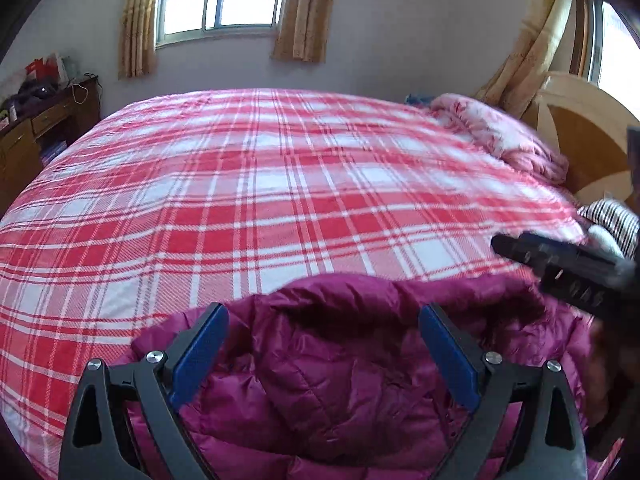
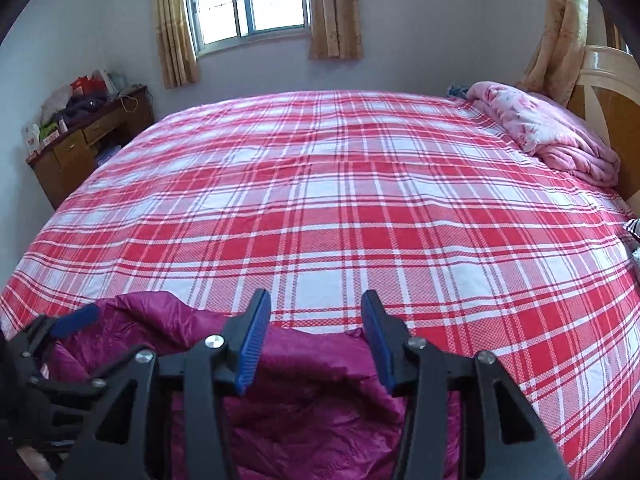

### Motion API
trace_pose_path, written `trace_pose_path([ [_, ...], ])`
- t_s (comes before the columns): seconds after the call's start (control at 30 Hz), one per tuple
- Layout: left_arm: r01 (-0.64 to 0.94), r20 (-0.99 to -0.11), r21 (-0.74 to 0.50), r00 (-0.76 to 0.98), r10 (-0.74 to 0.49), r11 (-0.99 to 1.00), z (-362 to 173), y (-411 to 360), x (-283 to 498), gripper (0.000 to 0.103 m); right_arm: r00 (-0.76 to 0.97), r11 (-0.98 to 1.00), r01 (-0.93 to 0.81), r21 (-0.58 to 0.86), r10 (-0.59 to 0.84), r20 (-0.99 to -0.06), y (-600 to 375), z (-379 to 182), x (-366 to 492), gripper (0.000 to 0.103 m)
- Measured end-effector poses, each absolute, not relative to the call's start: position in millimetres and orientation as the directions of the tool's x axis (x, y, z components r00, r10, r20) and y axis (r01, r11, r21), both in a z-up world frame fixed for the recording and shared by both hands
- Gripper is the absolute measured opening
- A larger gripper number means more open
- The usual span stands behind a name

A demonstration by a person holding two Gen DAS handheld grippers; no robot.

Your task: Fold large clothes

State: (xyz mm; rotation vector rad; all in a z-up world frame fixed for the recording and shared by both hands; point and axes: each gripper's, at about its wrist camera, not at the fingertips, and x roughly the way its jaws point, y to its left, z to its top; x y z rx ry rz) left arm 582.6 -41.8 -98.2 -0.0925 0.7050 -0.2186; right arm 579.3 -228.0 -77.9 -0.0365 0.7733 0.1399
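Note:
A magenta quilted puffer jacket (image 1: 340, 364) lies at the near edge of the bed, bunched up under both grippers; it also shows in the right wrist view (image 2: 312, 396). My left gripper (image 1: 324, 320) is open, its blue pads wide apart over the jacket's top edge. My right gripper (image 2: 316, 312) is open, its jaws astride the jacket's far edge. The right gripper also shows as a blurred black shape in the left wrist view (image 1: 560, 268). The left gripper's blue pad shows at the left of the right wrist view (image 2: 76, 320).
The bed has a red and white plaid sheet (image 2: 340, 200). A pink folded quilt (image 2: 548, 136) lies by the wooden headboard (image 2: 612, 96) at the right. A striped cloth (image 1: 612, 220) sits at the right edge. A wooden desk (image 2: 88, 144) with clutter stands at the left.

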Motion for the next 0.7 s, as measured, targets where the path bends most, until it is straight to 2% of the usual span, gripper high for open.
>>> trace_pose_path([
  [0.1,0.116,-0.626,-0.149,0.758,-0.184,0.982,-86.6,-40.4,601.4,0.097,0.673,0.988,-0.15,0.018,0.116,-0.73,-230.0,-93.2,577.4,0.05],
  [0.33,0.095,-0.787,-0.023,0.612,-0.076,0.995,-152.3,-65.7,626.0,0.097,0.623,0.988,-0.149,0.027,0.115,-0.774,-243.6,-119.7,567.2,0.05],
  [0.5,0.089,-0.792,-0.028,0.606,-0.076,0.996,-164.7,-64.1,620.6,0.097,0.621,0.99,-0.132,0.044,0.117,-0.775,-248.4,-130.9,566.6,0.05],
  [0.7,0.093,-0.79,0.013,0.611,-0.047,0.996,-171.4,-70.0,624.3,0.098,0.645,0.99,-0.137,-0.037,0.061,-0.762,-237.5,-144.0,562.4,0.05],
])
